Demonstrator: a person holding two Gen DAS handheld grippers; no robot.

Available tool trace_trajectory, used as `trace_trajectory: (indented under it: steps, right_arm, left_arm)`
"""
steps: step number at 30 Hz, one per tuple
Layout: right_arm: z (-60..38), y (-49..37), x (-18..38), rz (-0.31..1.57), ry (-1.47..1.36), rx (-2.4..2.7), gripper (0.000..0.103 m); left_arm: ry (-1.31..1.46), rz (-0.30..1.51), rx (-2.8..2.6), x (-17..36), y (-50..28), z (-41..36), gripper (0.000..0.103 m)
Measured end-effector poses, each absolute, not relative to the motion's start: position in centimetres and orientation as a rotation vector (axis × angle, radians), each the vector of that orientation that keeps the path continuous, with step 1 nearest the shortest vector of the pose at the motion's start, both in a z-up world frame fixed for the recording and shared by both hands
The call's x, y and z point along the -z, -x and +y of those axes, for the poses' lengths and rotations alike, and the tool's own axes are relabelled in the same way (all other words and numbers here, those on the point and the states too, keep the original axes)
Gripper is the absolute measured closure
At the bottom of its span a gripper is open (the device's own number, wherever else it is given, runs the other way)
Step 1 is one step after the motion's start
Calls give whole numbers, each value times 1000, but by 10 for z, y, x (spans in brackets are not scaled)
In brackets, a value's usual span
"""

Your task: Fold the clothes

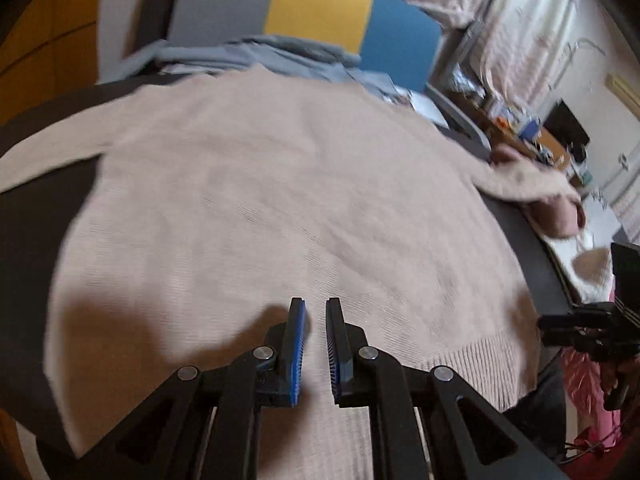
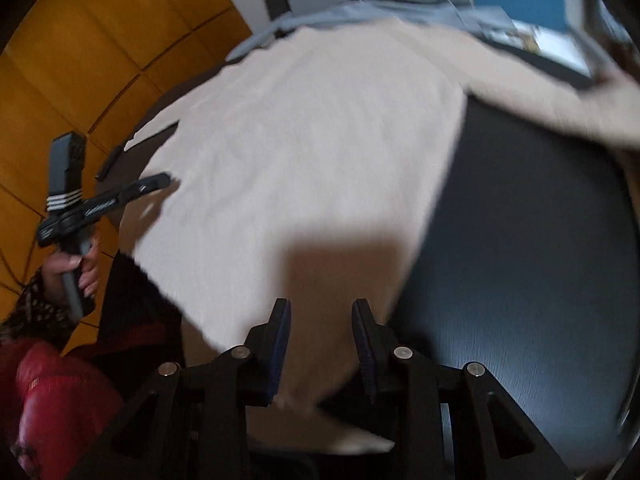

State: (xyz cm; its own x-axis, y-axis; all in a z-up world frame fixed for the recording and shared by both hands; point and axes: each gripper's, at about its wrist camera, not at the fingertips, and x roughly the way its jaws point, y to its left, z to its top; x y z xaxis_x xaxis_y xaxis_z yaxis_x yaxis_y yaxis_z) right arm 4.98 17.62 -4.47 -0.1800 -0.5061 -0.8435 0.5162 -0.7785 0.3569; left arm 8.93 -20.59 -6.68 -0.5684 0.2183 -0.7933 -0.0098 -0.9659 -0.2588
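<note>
- Beige knit sweater (image 1: 280,200): it lies spread flat on a dark table (image 2: 520,240), body towards the person, and fills most of both wrist views.
- Left gripper (image 1: 316,344): its blue-padded jaws stand almost together with a narrow slit between them; nothing is pinched. It hovers over the sweater's lower body, just above the ribbed hem (image 1: 472,368) at 4 o'clock.
- Right gripper (image 2: 321,344): its jaws are parted wider, with no cloth pressed between the pads. The sweater's bottom corner lies below them, its side edge running up towards 1 o'clock.
- One sleeve (image 1: 532,192) trails off the table edge at 3 o'clock in the left view; the other sleeve (image 1: 36,168) reaches out at 9 o'clock.
- Beyond the collar at 12 o'clock sits a heap of blue-grey clothes (image 1: 260,56) against a grey, yellow and blue cushion (image 1: 316,12).
- Handling, as a judgement: the knit looks soft, light and limp, with some stretch; it should drape and sag when lifted, not slip. The ribbed hem corners or the shoulder seams seem the firmest places to pinch, one per gripper, so the fold stays even.
- Both views are motion-blurred, so fine wrinkles cannot be told.
</note>
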Motion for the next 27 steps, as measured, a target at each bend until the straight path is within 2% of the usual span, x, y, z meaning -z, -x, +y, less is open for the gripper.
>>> trace_trajectory:
  steps: [5, 9, 11, 12, 16, 23, 26, 27]
  right_arm:
    - [174, -65, 48, -95, -1403, 1998, 70]
    - [161, -63, 54, -102, -1403, 2005, 72]
    - [157, -64, 53, -72, -1401, 2026, 94]
    - [156, -65, 52, -48, -1399, 2039, 98]
    - [152, -71, 46, 43, -1391, 2095, 98]
    - [153, -69, 51, 67, -1463, 2107, 98]
    - [156, -57, 39, -29, -1443, 2065, 94]
    - [157, -52, 28, -50, -1393, 2091, 88]
  left_arm:
    - [1397, -294, -2647, 80, -98, -180, 93]
    - [1341, -362, -2671, 84, -102, -182, 93]
    - [1323, -419, -2671, 87, -102, -185, 93]
    - [1322, -439, -2669, 88, -103, -186, 93]
    - [1329, -452, -2664, 88, -105, -186, 93]
    - [1303, -466, -2673, 90, -108, -184, 93]
    - [1341, -440, -2645, 83, -108, -188, 93]
    - [1341, -410, -2659, 79, -108, -191, 93]
